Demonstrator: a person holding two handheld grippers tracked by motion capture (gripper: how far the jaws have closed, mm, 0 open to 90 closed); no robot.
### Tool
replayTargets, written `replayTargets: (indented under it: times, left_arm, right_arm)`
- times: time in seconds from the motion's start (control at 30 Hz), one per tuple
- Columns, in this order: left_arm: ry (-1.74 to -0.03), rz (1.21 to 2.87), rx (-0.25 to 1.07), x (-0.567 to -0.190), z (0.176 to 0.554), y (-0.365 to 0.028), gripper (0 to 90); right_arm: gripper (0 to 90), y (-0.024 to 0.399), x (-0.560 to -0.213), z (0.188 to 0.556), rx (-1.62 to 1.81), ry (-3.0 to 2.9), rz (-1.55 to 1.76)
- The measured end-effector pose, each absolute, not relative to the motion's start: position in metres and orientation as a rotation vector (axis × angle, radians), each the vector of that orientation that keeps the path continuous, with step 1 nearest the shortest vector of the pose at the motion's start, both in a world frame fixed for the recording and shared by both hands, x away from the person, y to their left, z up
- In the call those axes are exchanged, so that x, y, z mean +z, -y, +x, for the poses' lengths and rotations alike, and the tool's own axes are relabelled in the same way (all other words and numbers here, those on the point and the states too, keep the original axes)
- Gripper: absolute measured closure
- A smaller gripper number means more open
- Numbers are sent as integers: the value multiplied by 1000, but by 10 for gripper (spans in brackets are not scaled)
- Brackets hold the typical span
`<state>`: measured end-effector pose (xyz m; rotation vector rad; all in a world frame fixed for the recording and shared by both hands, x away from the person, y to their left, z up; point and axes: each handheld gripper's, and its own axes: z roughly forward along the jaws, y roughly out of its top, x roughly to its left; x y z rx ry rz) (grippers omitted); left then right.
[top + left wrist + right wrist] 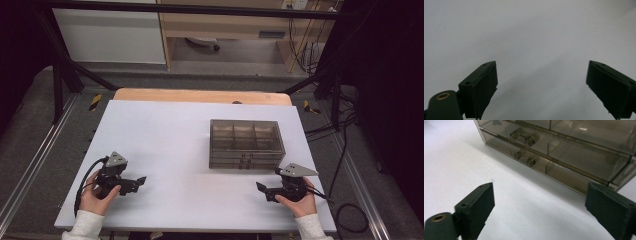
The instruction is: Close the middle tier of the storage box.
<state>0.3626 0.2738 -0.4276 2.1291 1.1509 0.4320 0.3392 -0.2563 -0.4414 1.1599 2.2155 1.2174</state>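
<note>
A smoky see-through compartment box (pixel 245 142) with its lid down sits right of centre on the white tabletop (pixel 165 135). Two clasps on its front wall face the person. In the right gripper view the box (pixel 564 152) lies just beyond the jaws, clasps (pixel 525 157) toward me. My right gripper (pixel 267 179) rests near the front right edge, below the box, open with bare table between its fingers (pixel 539 186). My left gripper (pixel 139 182) sits at the front left, pointing right. It is open over blank white surface (pixel 541 65).
A wooden strip (pixel 200 95) borders the far edge of the white top. Black frame posts (pixel 57 90) stand at the back corners. Cables (pixel 345 150) trail over the floor to the right. A cabinet and shelving stand beyond the table.
</note>
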Motion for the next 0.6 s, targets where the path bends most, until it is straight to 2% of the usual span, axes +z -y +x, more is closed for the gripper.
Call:
replayTargets:
  times: [0.6]
  left_arm:
    - [-1147, 2134, 429, -428, 362, -273, 96]
  right_arm:
    - [33, 281, -450, 342, 1201, -2207, 1215]
